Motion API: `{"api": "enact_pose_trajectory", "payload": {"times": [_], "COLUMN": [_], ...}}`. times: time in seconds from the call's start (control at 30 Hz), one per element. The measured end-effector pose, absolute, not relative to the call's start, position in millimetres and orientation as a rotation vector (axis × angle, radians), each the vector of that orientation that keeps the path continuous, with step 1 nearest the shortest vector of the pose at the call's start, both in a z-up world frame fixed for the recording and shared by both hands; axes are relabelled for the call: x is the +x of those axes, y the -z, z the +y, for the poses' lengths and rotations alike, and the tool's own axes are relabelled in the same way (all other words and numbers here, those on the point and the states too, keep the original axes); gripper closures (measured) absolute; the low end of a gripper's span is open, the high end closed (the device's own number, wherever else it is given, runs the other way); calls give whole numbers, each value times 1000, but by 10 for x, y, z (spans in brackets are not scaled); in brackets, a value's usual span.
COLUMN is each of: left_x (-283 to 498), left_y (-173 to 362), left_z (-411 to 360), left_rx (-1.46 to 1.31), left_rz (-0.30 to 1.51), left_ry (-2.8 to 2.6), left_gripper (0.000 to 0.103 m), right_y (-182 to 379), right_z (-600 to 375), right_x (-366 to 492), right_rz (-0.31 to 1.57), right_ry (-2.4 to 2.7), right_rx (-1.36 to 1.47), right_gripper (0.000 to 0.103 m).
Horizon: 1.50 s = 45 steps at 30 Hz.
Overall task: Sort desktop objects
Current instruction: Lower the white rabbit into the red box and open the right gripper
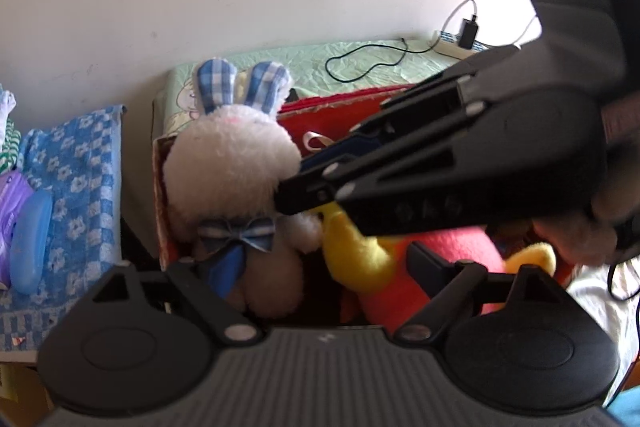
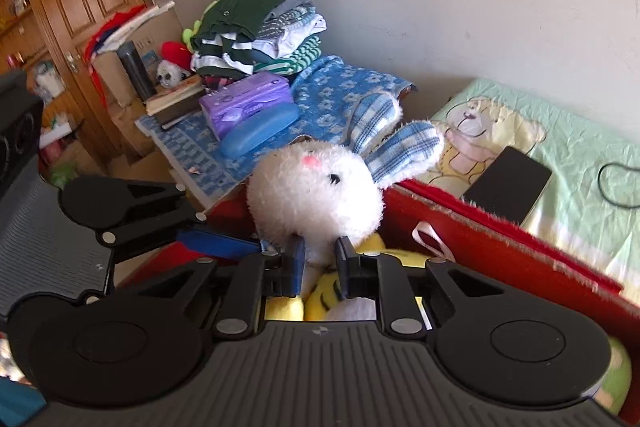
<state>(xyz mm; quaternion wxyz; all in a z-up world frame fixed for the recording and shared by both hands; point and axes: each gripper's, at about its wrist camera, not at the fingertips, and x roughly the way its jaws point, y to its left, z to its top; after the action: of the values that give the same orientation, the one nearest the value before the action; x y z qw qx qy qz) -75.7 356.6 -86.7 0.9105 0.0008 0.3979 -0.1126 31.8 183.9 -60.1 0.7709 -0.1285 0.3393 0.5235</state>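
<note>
Rabbit plush (image 2: 316, 187): upright in red box (image 2: 500, 227). Right hand-held gripper (image 2: 320, 259) clamped on its body below the head. Left hand-held gripper (image 1: 304, 267) released (nothing gripped). Keep hold low; seat fully before letting go.

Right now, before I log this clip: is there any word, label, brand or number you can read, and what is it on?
None can be read.
Purple tissue pack: print on its side, too blurred to read.
Grey grip base between the tongs: a small pale mark, not legible.
Book stack: no legible spine text.
Green bedsheet: a cartoon bear picture only, no words.
</note>
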Motion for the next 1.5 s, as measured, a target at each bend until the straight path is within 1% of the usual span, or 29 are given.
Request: {"api": "enact_pose_trajectory", "payload": {"times": [0.1,0.17,0.27,0.4,0.5,0.6,0.9,1.23,1.5], "left_x": [-677,-699,-702,-726,-745,-767,-816,-807,-837], "left_y": [882,908,903,867,825,777,726,718,743], "left_z": [3539,3459,3444,3480,3497,3519,3549,3430,3381], "left_rx": [-28,-4,-8,-21,-24,-18,-15,-6,-3], "left_rz": [825,822,822,829,830,817,811,852,851], "left_ry": [221,213,218,213,195,151,91,8,-49], "left_gripper": [7,4,4,4,7,7,8,8,6], "right_y": [640,681,683,637,582,561,517,595,615], "right_z": [1905,1929,1884,1744,1675,1609,1206,1117,1090], "right_x": [257,286,345,412,362,346,380,139,22], "right_rz": [679,708,719,740,715,719,755,780,791], "right_ry": [-1108,-1112,-1129,-1150,-1147,-1123,-943,-832,-794], "right_rx": [-355,-362,-340,-233,-206,-162,84,104,133], "right_gripper": [86,84,84,84,82,80,80,80,79]}}
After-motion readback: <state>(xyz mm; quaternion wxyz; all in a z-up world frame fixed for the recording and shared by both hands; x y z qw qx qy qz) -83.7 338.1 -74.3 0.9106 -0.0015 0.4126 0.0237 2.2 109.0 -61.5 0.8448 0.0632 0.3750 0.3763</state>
